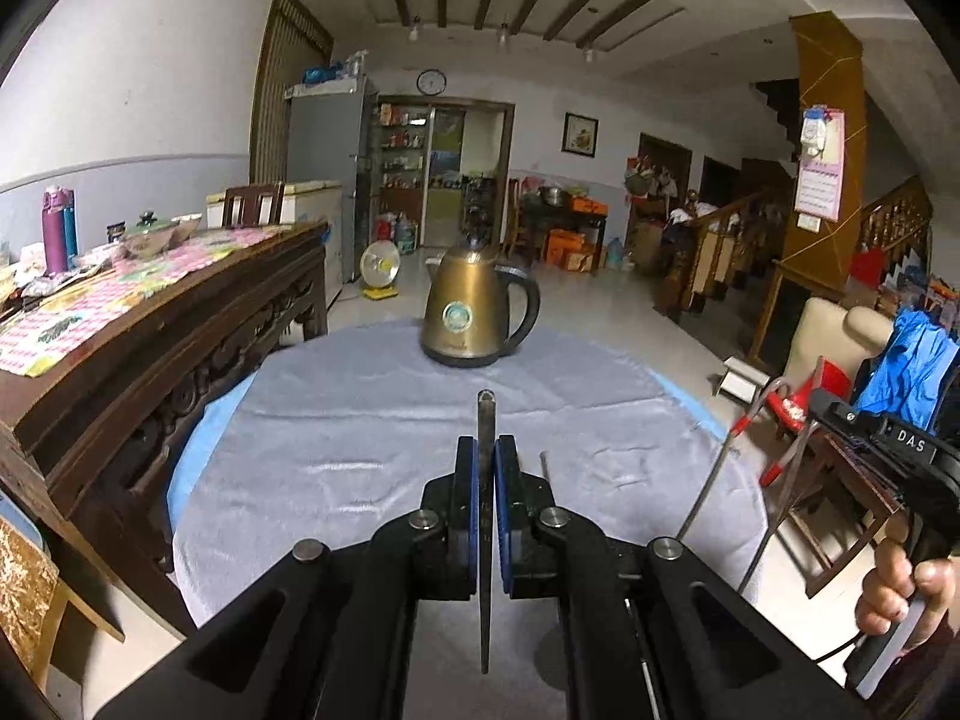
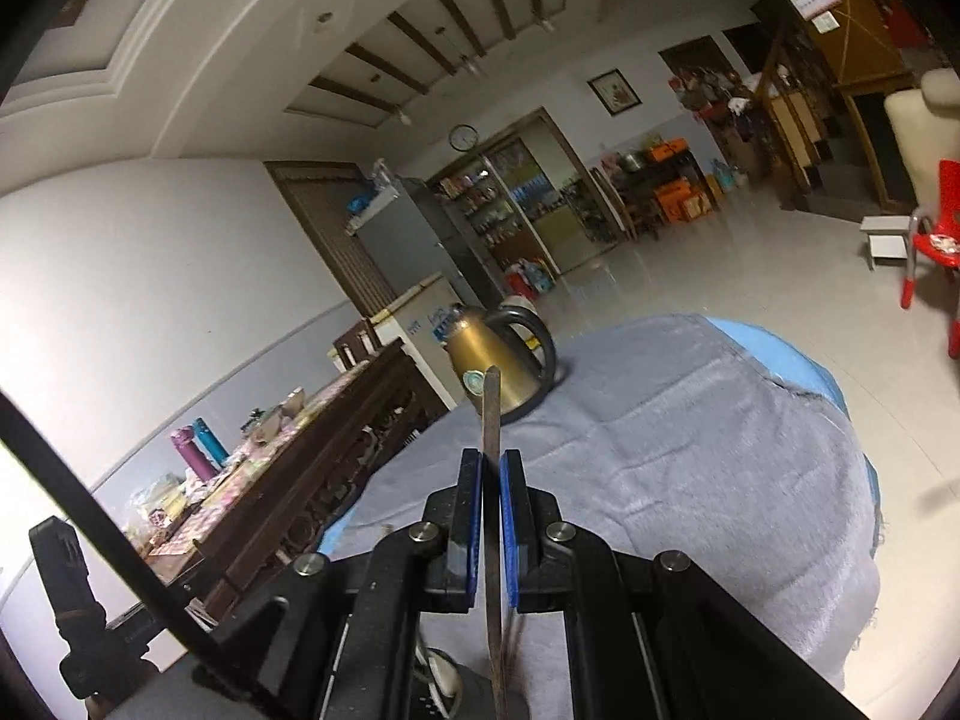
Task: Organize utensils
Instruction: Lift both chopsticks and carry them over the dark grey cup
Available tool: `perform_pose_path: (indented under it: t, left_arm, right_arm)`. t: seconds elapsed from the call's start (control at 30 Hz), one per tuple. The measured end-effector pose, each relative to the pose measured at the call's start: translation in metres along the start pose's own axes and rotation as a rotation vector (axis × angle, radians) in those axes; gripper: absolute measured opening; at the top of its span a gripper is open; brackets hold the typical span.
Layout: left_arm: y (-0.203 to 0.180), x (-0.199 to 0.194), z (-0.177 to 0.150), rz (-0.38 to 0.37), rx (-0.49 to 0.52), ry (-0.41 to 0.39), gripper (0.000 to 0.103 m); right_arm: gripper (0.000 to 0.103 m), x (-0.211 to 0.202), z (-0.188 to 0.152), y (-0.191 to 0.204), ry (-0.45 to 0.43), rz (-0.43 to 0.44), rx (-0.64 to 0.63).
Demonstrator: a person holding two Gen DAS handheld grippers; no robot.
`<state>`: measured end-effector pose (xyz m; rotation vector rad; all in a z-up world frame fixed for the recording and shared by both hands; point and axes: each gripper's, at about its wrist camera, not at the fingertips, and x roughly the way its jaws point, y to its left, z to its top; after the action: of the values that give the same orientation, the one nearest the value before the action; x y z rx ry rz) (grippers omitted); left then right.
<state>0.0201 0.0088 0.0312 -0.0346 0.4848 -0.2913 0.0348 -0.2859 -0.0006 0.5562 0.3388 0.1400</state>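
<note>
Blue-padded, my left gripper (image 1: 487, 450) is clamped on a thin dark utensil (image 1: 486, 414), held edge-on above the grey cloth (image 1: 360, 432). My right gripper (image 2: 491, 462) likewise pinches a slim metal utensil (image 2: 491, 402) over that cloth. Farther off, a brass-coloured kettle (image 1: 468, 312) stands on it.

Worktop cloth (image 1: 372, 420): grey fabric, soft nap, faintly shiny
Kettle (image 1: 471, 312): brushed bronze-toned metal, glossy black plastic handle
Left claw (image 1: 486, 480): matt black plastic, blue pads
Utensil (image 1: 486, 420): dull dark metal, probably
Sideboard (image 1: 180, 324): carved dark wood, polished
Floor (image 2: 750, 264): glossy tiles
</note>
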Motion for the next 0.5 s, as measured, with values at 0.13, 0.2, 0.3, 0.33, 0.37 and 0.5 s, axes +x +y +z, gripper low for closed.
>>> perform_pose_path:
  t: [0.13, 0.2, 0.3, 0.33, 0.37, 0.5]
  left_arm:
    - [-0.002, -0.009, 0.012, -0.005, 0.003, -0.020, 0.005]
    - [-0.001, -0.014, 0.019, -0.017, -0.008, -0.034, 0.005]
    - [-0.003, -0.028, 0.029, -0.031, -0.006, -0.080, 0.005]
    - [-0.005, -0.032, 0.033, -0.033, -0.002, -0.096, 0.005]
    - [-0.006, -0.037, 0.037, -0.041, 0.000, -0.116, 0.005]
    - [-0.015, -0.051, 0.048, -0.078, 0.007, -0.170, 0.005]
  right_arm:
    - [0.007, -0.008, 0.004, 0.016, -0.031, 0.051, -0.015]
    - [0.006, -0.011, 0.007, 0.023, -0.046, 0.069, -0.019]
    - [0.007, -0.016, 0.012, 0.036, -0.082, 0.104, -0.030]
    - [0.007, -0.018, 0.014, 0.042, -0.095, 0.111, -0.036]
    - [0.007, -0.019, 0.015, 0.047, -0.109, 0.116, -0.044]
    - [0.007, -0.016, 0.016, 0.060, -0.140, 0.130, -0.058]
